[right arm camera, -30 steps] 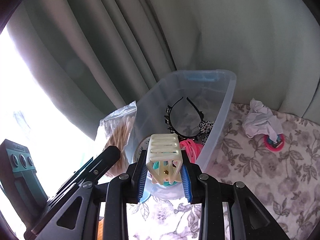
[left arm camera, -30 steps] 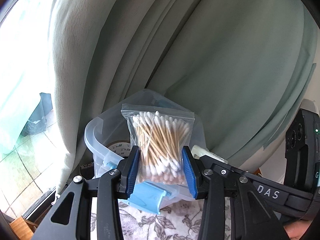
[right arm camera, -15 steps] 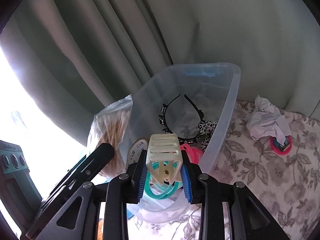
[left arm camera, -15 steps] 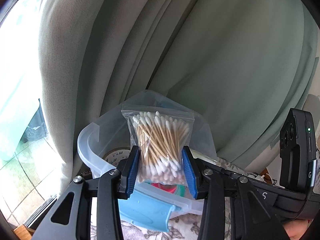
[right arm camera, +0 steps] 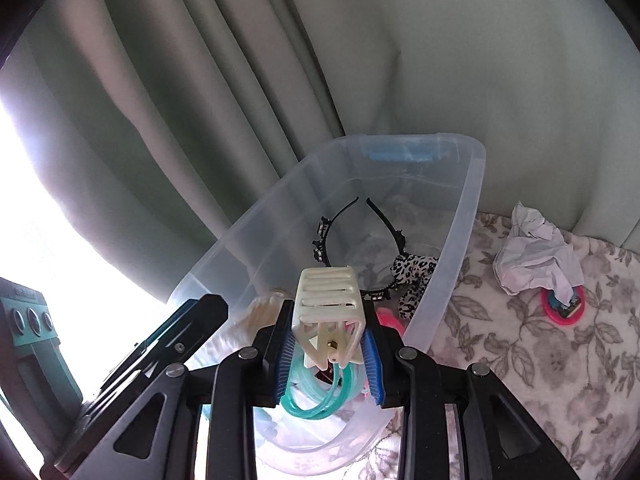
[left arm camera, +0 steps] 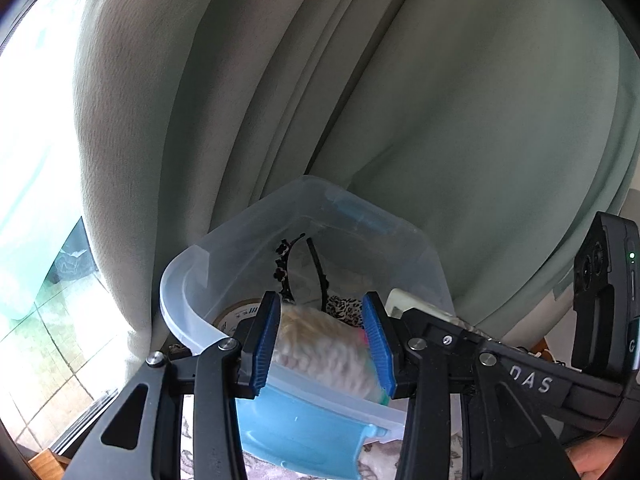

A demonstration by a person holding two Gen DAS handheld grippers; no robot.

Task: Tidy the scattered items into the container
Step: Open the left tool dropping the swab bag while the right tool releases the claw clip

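Left gripper (left arm camera: 322,340) has its fingers spread apart over the clear bin (left arm camera: 188,320), and the blurry bag of cotton swabs (left arm camera: 324,350) sits loose between them, inside the bin. Right gripper (right arm camera: 328,354) is clamped on a cream hair claw clip (right arm camera: 326,304) just above the bin's near end. Crumpled tissue (right arm camera: 534,254) lies off right on the floral cloth (right arm camera: 500,352).

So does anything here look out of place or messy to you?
Yes: a crumpled white tissue lies on the floral cloth, draped over a pink ring, both outside the clear bin. Everything else visible sits in the bin or in a gripper.
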